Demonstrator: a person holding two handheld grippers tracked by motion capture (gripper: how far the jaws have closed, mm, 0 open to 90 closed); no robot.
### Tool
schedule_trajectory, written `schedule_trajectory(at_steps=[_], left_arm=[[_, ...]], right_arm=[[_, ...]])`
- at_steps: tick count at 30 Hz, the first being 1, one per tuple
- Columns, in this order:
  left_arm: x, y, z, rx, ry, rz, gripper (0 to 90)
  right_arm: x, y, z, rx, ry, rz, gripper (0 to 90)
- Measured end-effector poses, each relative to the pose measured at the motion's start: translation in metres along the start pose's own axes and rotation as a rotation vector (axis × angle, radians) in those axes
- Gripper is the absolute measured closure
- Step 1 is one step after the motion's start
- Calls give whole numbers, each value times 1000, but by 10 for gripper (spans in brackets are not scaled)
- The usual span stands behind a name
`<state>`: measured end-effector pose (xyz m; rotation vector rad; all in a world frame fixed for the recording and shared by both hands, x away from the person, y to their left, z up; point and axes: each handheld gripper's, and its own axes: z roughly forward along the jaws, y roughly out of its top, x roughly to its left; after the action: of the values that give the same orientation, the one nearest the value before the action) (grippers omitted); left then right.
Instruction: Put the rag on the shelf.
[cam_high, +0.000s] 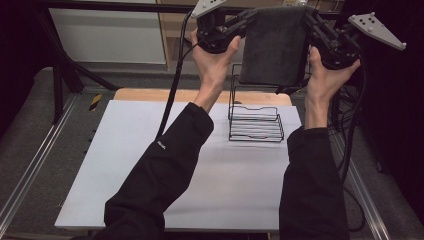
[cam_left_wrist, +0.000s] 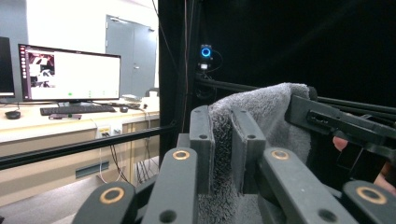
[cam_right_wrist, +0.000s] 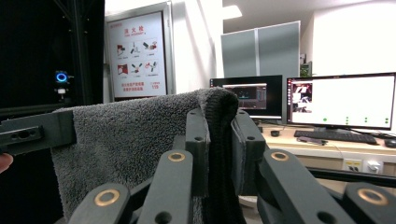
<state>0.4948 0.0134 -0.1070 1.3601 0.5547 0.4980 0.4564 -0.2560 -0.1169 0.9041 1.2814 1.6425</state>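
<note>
High view: I hold a grey towel (cam_high: 274, 47) stretched in the air between both grippers, above the far edge of the table (cam_high: 150, 165).
Largest first: the white table top lies bare apart from a black wire rack (cam_high: 255, 120), which stands near its far right side, directly below the towel. The towel hangs flat from its upper edge, well clear of the rack. My left gripper (cam_high: 239, 26) is clamped on the towel's upper left corner; in the left gripper view its pads (cam_left_wrist: 201, 149) pinch a fold of grey pile. My right gripper (cam_high: 311, 22) is clamped on the upper right corner; in the right gripper view the folded edge sits tight between its pads (cam_right_wrist: 198, 149). Monitors (cam_right_wrist: 341, 100) glow on a desk beyond.
</note>
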Motion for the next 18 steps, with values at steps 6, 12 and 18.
schedule_trajectory(at_steps=[6, 12, 18], left_arm=[[7, -1, 8, 9, 7, 34, 805], [11, -8, 15, 27, 38, 96, 805], [21, -21, 18, 53, 18, 27, 805]], right_arm=[[-5, -2, 12, 0, -9, -29, 800], [-10, -8, 23, 9, -10, -50, 800], [-16, -22, 26, 26, -2, -36, 800]])
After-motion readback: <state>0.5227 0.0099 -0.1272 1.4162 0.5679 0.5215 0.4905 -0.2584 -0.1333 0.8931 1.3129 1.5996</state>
